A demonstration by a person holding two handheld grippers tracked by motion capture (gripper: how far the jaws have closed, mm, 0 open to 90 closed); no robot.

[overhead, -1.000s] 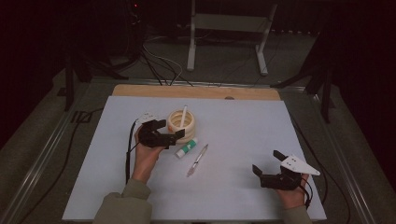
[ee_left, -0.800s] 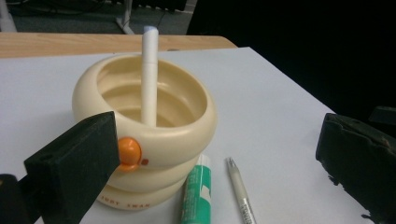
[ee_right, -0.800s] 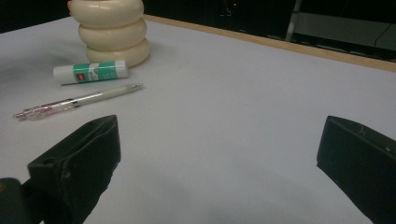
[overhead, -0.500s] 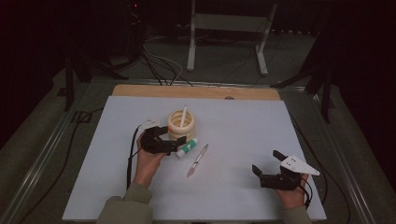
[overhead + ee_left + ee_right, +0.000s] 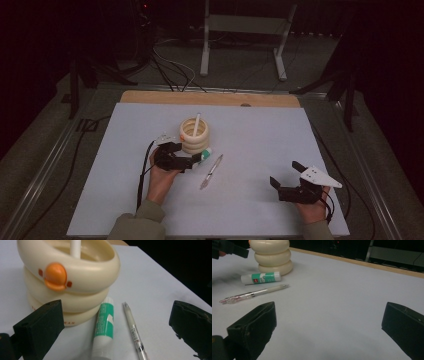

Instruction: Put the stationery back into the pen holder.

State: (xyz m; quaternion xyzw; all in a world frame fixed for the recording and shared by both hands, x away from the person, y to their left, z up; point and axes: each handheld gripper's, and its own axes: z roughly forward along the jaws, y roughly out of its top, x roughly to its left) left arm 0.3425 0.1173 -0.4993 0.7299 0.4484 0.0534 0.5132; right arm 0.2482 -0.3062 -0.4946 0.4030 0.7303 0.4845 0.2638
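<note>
Your right hand [image 5: 312,210] rests low at the near right of the table [image 5: 260,125], palm down, and the right gripper [image 5: 286,178] it holds points left and away with its jaws spread wide and nothing between them; in the right gripper view they frame only bare white surface. Your left hand [image 5: 161,180] lies flat farther in, forearm coming up from the near edge, with the left gripper [image 5: 200,159] aimed rightward along the table. Its jaws are also wide apart and hold nothing, though in the left gripper view they bracket the glue stick [image 5: 105,330] and the pen [image 5: 133,331]. The glue stick lies on its side, white with a green label, its far end touching the foot of the cream ringed holder [image 5: 67,282]; the label's print is too small to read. The pen, clear with a pale grip, lies just beside the glue stick, apart from it. The holder stands upright behind both, with an orange beak on its top ring and letters near its base ending in "AN". A white stick [image 5: 196,121] leans inside it.
</note>
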